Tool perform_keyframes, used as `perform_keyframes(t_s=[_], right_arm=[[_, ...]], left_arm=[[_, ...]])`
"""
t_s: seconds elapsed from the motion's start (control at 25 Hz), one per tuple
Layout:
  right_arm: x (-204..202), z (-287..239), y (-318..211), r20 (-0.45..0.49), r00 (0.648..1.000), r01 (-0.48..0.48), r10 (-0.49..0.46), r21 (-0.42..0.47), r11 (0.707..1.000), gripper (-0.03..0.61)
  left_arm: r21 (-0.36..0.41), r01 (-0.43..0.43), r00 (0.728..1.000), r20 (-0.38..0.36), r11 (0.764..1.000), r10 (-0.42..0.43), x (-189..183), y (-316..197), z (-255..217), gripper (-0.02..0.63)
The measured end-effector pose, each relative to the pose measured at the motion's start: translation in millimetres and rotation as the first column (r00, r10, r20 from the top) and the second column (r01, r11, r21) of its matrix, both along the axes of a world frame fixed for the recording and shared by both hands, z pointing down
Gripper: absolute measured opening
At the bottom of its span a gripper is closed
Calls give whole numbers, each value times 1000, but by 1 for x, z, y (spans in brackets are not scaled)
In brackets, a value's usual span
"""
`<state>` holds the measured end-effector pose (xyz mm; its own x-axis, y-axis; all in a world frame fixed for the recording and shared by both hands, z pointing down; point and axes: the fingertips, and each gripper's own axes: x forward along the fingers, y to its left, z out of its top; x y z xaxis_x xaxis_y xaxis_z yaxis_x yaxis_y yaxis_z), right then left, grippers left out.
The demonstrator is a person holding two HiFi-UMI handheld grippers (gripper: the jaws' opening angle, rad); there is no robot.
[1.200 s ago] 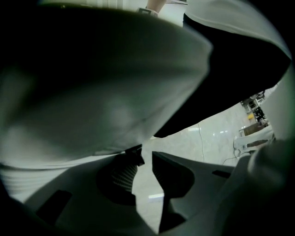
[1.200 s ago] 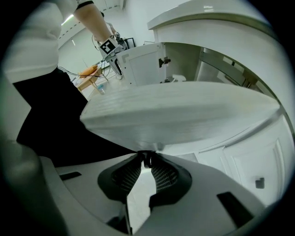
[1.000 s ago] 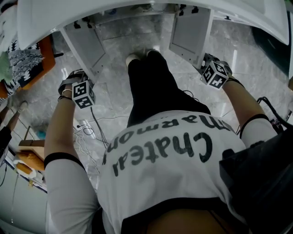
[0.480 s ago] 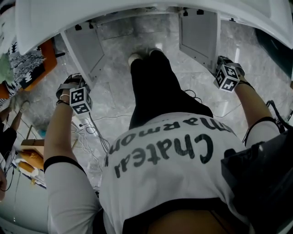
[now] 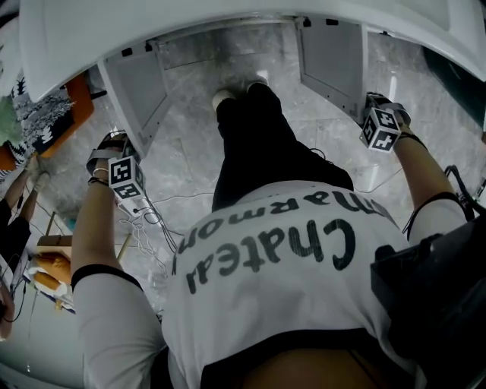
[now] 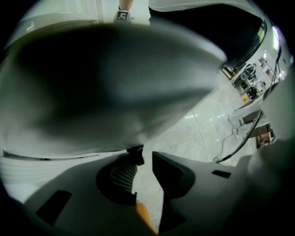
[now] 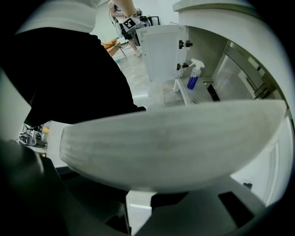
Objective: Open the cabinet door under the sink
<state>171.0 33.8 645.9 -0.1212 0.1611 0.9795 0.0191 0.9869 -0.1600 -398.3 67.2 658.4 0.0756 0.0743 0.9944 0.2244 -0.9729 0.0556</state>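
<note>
Both white doors of the cabinet under the sink stand swung out. In the head view the left door (image 5: 137,91) and the right door (image 5: 332,57) flank my legs. My left gripper (image 5: 124,176) hangs just outside the left door's free edge, pointing down. In the left gripper view its jaws (image 6: 146,159) are open: floor shows through the gap, and the blurred door (image 6: 110,87) looms over the left finger. My right gripper (image 5: 382,125) is at the right door's outer edge. Its jaws (image 7: 138,203) are opening, with the white door edge (image 7: 175,147) still filling the gap.
Inside the cabinet stands a blue spray bottle (image 7: 193,77). Cables (image 5: 148,216) lie on the marble floor by my left side. An orange seat with patterned cloth (image 5: 45,114) stands at the far left. The sink counter's rim (image 5: 228,19) overhangs the doors.
The right door has swung wider, and my right gripper has gone rightward with it. The left door has opened a little more, while my left gripper has drifted left and back toward me.
</note>
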Motion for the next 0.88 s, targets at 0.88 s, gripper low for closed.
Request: perform_keyframes(t_s=[0.88], right_arm=[[12,-6,3,-216,976,10,-33,-110,994,118]], left_arm=[[-49,128,972,206,991,-115,-20,-8,-6,66]])
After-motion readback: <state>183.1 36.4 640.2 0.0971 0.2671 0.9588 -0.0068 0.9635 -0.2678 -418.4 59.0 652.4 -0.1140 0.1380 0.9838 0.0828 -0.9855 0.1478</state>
